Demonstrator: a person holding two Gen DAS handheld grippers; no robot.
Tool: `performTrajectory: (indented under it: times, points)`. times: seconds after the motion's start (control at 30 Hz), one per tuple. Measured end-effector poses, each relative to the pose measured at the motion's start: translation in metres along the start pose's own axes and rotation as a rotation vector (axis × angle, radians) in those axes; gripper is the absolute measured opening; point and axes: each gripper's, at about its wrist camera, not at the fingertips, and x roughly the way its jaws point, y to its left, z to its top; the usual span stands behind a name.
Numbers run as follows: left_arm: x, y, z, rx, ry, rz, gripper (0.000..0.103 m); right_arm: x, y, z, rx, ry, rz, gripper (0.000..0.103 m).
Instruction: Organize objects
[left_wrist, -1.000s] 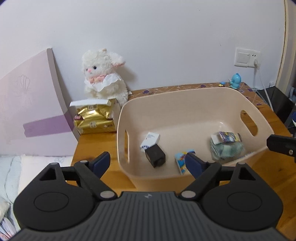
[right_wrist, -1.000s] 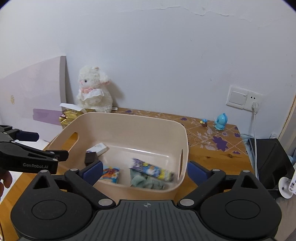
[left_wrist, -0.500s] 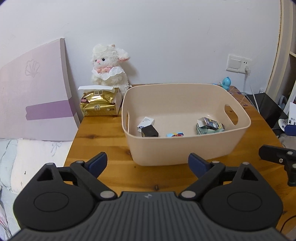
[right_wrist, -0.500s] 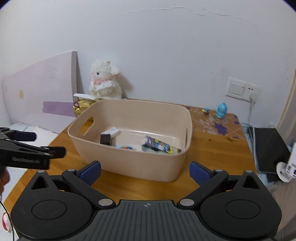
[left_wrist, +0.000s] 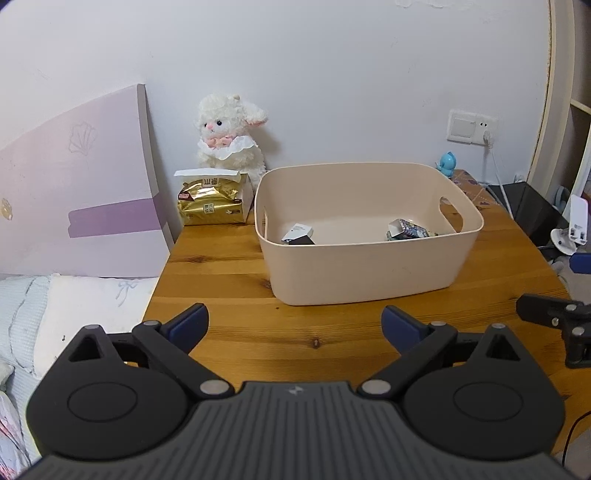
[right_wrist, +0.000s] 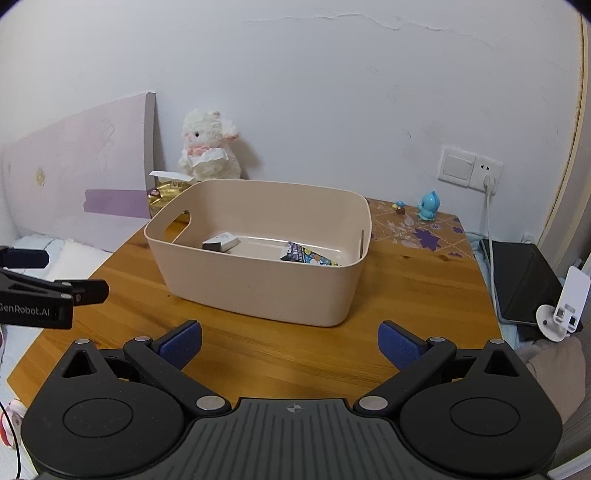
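left gripper (right_wrist: 55, 295): side label "GenRobot.AI", first letter cut off | gold tissue pack (left_wrist: 212, 201), left of beige bin (left_wrist: 369, 273): print illegible

a plush lamb (left_wrist: 229, 136) sits against the wall, a gold pack (left_wrist: 212, 201), perhaps tissues, before it.

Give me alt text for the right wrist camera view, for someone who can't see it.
A beige plastic bin sits on a wooden table, holding a small white box and a colourful packet. The open, empty right gripper is in the foreground; a plush lamb sits by the wall.
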Motion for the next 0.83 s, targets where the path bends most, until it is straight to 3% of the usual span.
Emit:
performTrajectory:
  times: [0.3,0.83]
  points:
    - [-0.009,-0.001,-0.005,0.002,0.01,-0.002,0.1,-0.014,0.002,-0.002,-0.001,-0.023,-0.006,0.103]
    - [-0.009,-0.001,-0.006,0.019,0.019,0.0,0.1,-0.008,0.001,-0.004,-0.005,0.014,-0.031,0.103]
